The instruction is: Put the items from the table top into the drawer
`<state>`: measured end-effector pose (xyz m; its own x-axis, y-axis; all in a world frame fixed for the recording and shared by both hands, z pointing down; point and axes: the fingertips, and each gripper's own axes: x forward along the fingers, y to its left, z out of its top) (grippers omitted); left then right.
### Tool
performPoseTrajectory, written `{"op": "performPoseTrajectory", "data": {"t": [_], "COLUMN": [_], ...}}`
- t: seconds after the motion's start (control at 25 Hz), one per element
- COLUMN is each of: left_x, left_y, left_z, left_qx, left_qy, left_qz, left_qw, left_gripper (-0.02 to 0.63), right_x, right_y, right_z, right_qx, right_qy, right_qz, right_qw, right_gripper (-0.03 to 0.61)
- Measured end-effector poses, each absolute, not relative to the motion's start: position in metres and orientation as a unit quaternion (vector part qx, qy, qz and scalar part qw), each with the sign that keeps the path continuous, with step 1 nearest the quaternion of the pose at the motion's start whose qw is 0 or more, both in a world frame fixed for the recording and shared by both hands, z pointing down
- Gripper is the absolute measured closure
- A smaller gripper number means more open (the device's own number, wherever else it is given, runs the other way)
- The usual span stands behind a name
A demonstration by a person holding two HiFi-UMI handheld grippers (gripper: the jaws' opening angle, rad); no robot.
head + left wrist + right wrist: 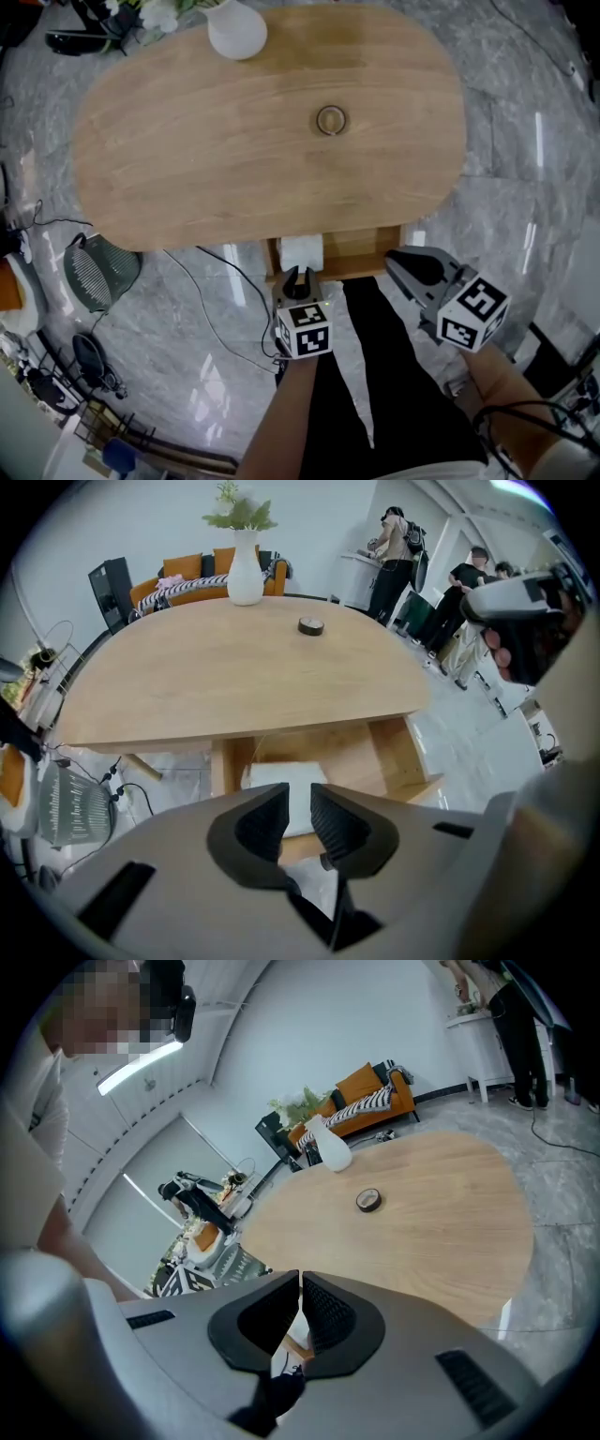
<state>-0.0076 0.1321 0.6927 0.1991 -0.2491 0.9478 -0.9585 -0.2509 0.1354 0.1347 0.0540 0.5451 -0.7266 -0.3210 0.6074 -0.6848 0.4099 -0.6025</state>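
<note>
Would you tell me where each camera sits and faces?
Head view: on the head, facing down at table; left tool, right tool, forearms show.
Left gripper view: on left tool, facing open drawer; its jaws show.
Right gripper view: on right tool, facing across table; its jaws show.
All three share the tape roll and vase.

Bright, even light; fisheye-warped edges.

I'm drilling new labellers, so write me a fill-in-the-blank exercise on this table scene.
1. The vase is ____ in colour.
2. The tape roll lies on the ____ top.
3. The white pack lies inside the open ____.
4. The ____ claw points down at that pack.
Missing words: white; table; drawer; left.
</note>
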Motion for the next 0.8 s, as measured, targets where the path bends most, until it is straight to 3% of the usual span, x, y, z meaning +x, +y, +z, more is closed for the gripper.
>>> {"op": "performPoseTrajectory", "data": {"t": [0.8], "left_x": [-0.051], "left_y": [0.119], "left_z": [0.649], "left_qx": [0.693], "left_qy": [-0.470], "left_qz": [0.359], "left_qw": [0.412], "left_gripper": [0.611], "right_x": [0.093], "right_y": [0.053], "right_z": [0.551], "right_qx": [0.327], "right_qy": [-0.814], "right_qz": [0.435], "right_qw": [0.204], "right_gripper": [0.543]}}
